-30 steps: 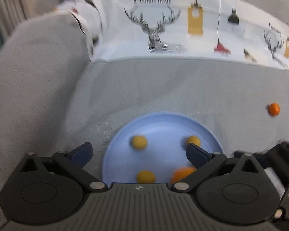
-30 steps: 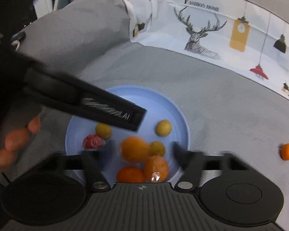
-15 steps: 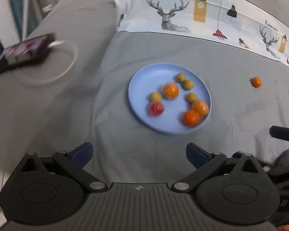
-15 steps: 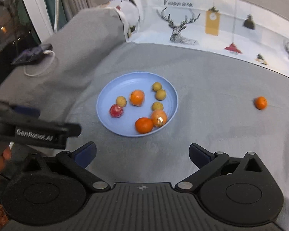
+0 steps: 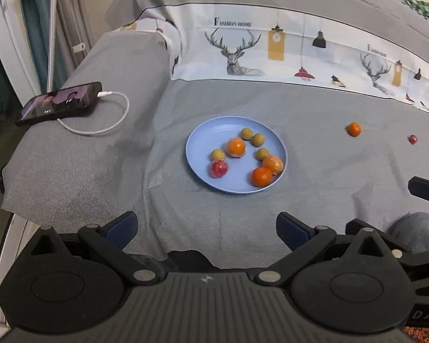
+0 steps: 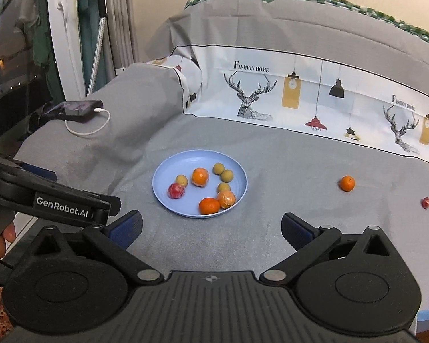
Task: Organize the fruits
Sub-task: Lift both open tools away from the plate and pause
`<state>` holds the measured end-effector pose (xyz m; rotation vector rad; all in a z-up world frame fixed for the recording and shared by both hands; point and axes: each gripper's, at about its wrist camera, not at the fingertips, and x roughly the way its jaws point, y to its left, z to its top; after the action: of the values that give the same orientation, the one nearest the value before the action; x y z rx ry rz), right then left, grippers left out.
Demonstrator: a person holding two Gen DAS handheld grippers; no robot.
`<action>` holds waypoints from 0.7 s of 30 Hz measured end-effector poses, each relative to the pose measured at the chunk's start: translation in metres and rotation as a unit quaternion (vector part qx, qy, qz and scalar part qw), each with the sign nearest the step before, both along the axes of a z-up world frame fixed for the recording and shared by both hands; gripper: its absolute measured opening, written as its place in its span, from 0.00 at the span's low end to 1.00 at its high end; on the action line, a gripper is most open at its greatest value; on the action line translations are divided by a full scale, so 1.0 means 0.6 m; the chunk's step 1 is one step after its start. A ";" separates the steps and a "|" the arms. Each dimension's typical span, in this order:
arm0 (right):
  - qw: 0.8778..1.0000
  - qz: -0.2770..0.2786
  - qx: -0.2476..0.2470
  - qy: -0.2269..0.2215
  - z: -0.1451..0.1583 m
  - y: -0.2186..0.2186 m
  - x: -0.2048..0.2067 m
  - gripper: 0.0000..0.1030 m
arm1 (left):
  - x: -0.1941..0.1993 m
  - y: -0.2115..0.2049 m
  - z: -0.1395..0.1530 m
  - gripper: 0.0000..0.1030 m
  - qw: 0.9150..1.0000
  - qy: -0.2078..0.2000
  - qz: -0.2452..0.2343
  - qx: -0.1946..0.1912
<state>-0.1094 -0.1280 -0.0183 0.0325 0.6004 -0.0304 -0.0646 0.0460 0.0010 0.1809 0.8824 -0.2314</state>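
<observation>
A light blue plate (image 5: pixel 203 143) (image 6: pixel 168 171) lies on the grey cloth and holds three orange fruits, several small yellow-green ones and a red one (image 5: pixel 218 169) (image 6: pixel 176 191). To its right on the cloth lie a loose orange fruit (image 5: pixel 354 129) (image 6: pixel 347 183) and a small red fruit (image 5: pixel 413 139) (image 6: pixel 426 202). My left gripper (image 5: pixel 207 230) is open and empty, well short of the plate. My right gripper (image 6: pixel 211 230) is also open with nothing between its fingers, pulled back from the plate. The left gripper's body (image 6: pixel 51 200) shows at the left of the right wrist view.
A black phone (image 5: pixel 61 103) (image 6: pixel 73 109) with a white charging cable (image 5: pixel 108 120) lies on the raised grey armrest at left. A white printed cloth (image 5: pixel 300 54) with deer and lamps runs along the back. A white door frame (image 6: pixel 63 34) stands far left.
Both grippers have pulled back and up from the plate, which was right under them. The right gripper has opened wider, leaving an orange fruit on the plate. Phone and loose fruits came into view.
</observation>
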 end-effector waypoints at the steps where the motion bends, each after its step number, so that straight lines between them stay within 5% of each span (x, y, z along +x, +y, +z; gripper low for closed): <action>1: 1.000 -0.001 0.001 -0.002 0.002 -0.001 -0.004 0.99 | -0.004 -0.002 0.001 1.00 1.000 -0.002 -0.001 0.000; 21: 1.000 -0.011 0.006 -0.009 0.007 -0.002 -0.026 0.99 | -0.022 -0.006 0.011 1.00 1.000 -0.015 -0.007 0.003</action>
<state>-0.1252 -0.1290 -0.0144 0.0516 0.5814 -0.0487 -0.0779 0.0421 0.0077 0.1968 0.8521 -0.2391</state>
